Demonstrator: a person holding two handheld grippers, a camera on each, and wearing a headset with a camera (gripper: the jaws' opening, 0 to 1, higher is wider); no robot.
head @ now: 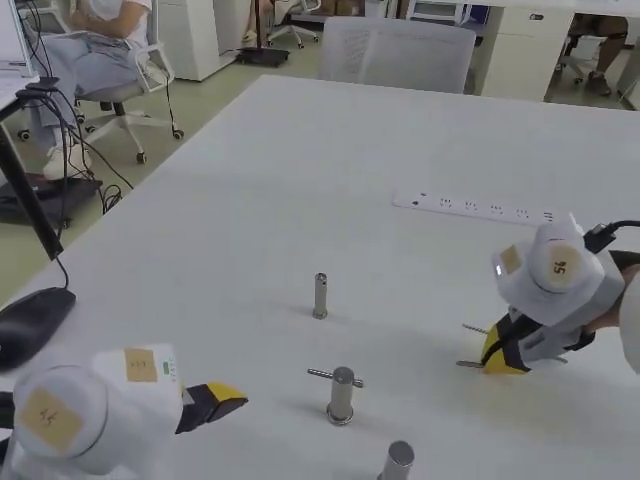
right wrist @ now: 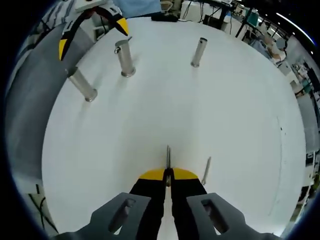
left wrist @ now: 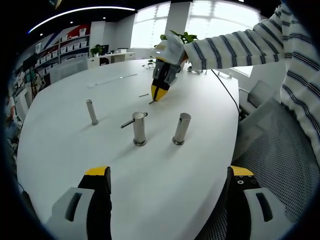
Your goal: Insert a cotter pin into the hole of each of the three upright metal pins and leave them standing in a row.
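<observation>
3 metal pins upright on the white counter [head: 300, 180], in a rough row: far pin [head: 320, 295] bare, middle pin [head: 342, 393] already crossed by a cotter pin [head: 322, 374] near its top, near pin [head: 398, 460] apparently bare too. Well apart to the right, right gripper [right wrist: 168, 175] low on the counter, jaws closed flat on a second cotter pin [right wrist: 168, 157] at one end, most of its length poking forward. Just beside it, a third cotter pin [right wrist: 206, 170] loose on the surface. Left gripper [left wrist: 168, 172] spread wide, holding nothing, hovering short of the pins. Likely thin, light, stiff and slick, so prone to swivel between the jaws; best pinched squarely at the head end, leaving the straight legs free for the hole. Upright pins probably heavy enough to stand, yet narrow-based, so tippable under a sideways push.
</observation>
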